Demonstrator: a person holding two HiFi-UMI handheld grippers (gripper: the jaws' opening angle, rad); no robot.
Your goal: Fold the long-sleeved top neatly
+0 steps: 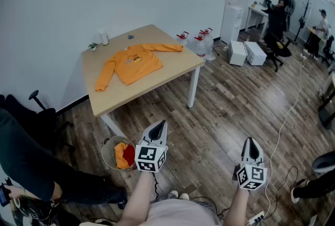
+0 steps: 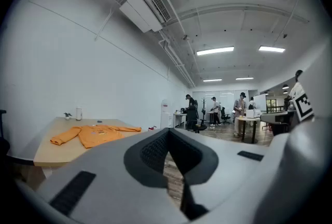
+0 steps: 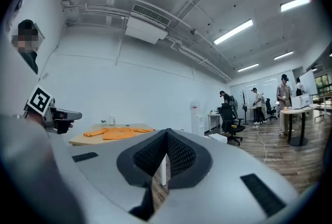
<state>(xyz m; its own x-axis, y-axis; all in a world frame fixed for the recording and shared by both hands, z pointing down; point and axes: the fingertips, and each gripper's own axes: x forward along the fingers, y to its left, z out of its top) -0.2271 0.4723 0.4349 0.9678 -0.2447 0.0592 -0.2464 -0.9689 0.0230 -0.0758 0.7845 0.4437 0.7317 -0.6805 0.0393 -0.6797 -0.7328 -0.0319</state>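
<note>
Two empty, clenched grippers: your left gripper (image 1: 158, 127) and right gripper (image 1: 252, 143) sit well apart from the orange top (image 1: 137, 61). Arrive without opening them and you'll probably just shove the fabric into wrinkles.

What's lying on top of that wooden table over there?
An orange long-sleeved top lies spread flat on the table, sleeves out. Near the far edge stand a white cup and a small plant. Anything beneath the top is covered.
</note>
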